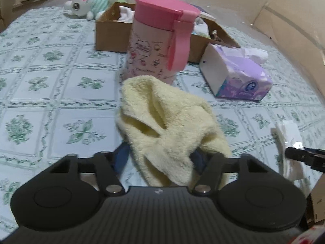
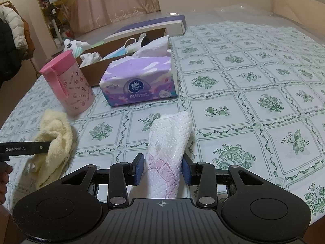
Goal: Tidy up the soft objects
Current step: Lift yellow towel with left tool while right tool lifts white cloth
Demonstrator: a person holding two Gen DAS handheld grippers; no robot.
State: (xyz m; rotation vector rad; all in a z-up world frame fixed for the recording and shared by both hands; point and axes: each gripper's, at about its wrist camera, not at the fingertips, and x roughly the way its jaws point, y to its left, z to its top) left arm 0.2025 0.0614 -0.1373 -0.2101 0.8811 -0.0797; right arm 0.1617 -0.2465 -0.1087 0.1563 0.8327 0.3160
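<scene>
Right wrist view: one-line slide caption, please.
Right gripper shut on wrapped paper towel pack; left gripper grips yellow towel beside pink jug.

The left hand-held gripper [image 1: 160, 158] is clamped on the yellow towel [image 1: 170, 122], near the pink jug [image 1: 158, 40]; the right hand-held gripper [image 2: 163, 171] pinches a tissue pack [image 2: 168, 150], farther from the jug.

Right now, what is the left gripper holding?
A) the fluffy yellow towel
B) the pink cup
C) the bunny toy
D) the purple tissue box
A: the left gripper is shut on the yellow towel, while the cup, bunny and tissue box sit untouched farther back on the table.
</scene>
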